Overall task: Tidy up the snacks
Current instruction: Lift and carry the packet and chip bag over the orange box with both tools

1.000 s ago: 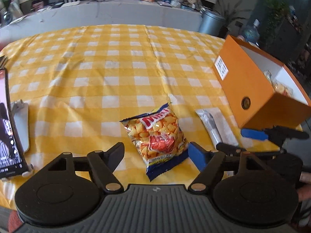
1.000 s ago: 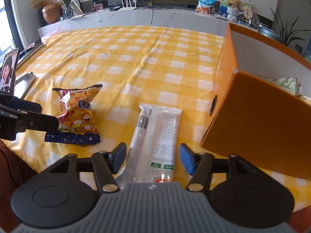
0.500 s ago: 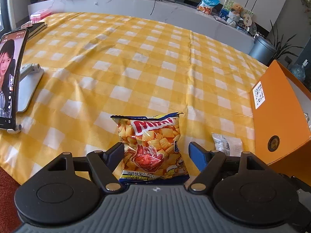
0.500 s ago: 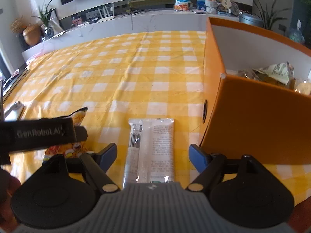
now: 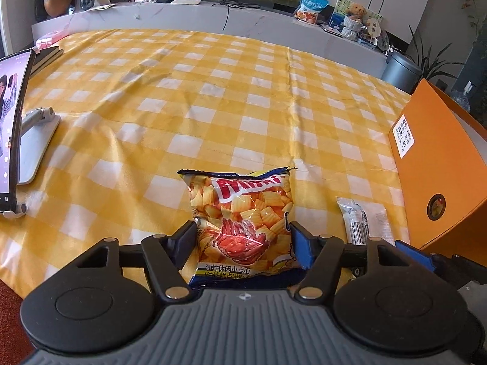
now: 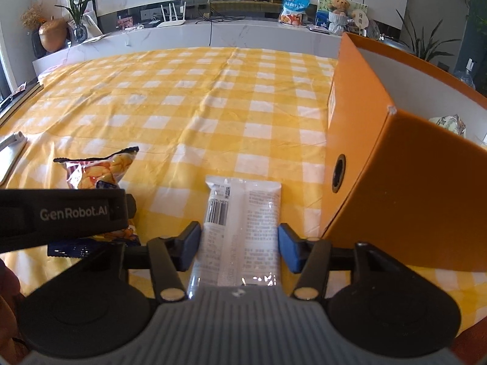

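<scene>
A yellow and blue Mimi snack bag (image 5: 243, 222) lies flat on the yellow checked tablecloth. My left gripper (image 5: 242, 243) is open, its fingers on either side of the bag's lower half. A white wrapped snack bar (image 6: 240, 228) lies to the right of the bag; it also shows in the left wrist view (image 5: 365, 222). My right gripper (image 6: 239, 243) is open around the bar's near half. The orange box (image 6: 395, 182) stands right of the bar, open at the top, with snack packets (image 6: 450, 123) inside.
A phone (image 5: 12, 133) on a white stand (image 5: 36, 143) stands at the table's left edge. The left gripper's body (image 6: 61, 213) crosses the left of the right wrist view. A white counter (image 5: 213, 21) with snacks and ornaments runs behind the table.
Both grippers have moved forward and lower over their snacks, so the bag and the bar now sit between the open fingers. The fingers have closed in a little.
</scene>
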`<state>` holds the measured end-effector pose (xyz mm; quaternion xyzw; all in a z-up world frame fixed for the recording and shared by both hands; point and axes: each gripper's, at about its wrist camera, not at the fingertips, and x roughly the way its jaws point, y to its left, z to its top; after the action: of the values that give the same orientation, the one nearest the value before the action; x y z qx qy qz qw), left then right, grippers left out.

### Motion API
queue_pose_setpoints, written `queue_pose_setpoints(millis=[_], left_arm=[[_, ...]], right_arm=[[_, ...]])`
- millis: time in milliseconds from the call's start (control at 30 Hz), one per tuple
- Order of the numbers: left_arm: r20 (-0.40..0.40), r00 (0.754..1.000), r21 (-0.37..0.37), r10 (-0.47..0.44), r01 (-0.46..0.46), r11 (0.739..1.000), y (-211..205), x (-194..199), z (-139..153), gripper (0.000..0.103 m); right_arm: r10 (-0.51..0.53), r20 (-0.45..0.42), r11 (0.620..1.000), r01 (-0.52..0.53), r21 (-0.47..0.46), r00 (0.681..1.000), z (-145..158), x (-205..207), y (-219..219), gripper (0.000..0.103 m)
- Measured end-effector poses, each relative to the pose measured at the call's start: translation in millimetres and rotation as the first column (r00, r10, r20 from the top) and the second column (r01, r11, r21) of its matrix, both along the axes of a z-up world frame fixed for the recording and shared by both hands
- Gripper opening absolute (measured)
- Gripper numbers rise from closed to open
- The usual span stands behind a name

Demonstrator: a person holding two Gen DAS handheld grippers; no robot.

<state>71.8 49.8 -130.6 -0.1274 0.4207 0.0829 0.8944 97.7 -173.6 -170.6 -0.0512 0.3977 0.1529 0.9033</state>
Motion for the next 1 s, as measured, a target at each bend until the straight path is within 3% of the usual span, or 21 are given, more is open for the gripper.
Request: queue_pose_setpoints(millis=[233, 633, 833, 1000], left_arm=[[0.015, 0.998, 0.014, -0.058, 0.058, 0.998, -1.6, -1.9, 6.1, 0.063], [0.117, 0.989, 0.033, -0.087, 0.084, 0.996, -4.1, -23.4, 50.9, 0.062], [0.197, 0.973, 0.046, -0.118, 0.111, 0.993, -7.4, -29.6, 84.8, 0.062], [0.247, 0.948, 0.066, -0.200, 0.189, 0.980, -18.9, -23.6, 110.8, 0.062]], right_arm=[[0.017, -0.007, 1.000, -0.017, 0.016, 1.000, 3.8, 0.0, -0.7, 0.048], [0.034, 0.101, 0.998, -0.040, 0.052, 0.994, 47.4, -23.7, -15.7, 0.047], [0.012, 0.176, 0.996, -0.028, 0.090, 0.984, 77.5, -35.9, -35.5, 0.047], [-0.033, 0.225, 0.993, 0.006, 0.119, 0.974, 103.1, -38.6, -60.0, 0.047]])
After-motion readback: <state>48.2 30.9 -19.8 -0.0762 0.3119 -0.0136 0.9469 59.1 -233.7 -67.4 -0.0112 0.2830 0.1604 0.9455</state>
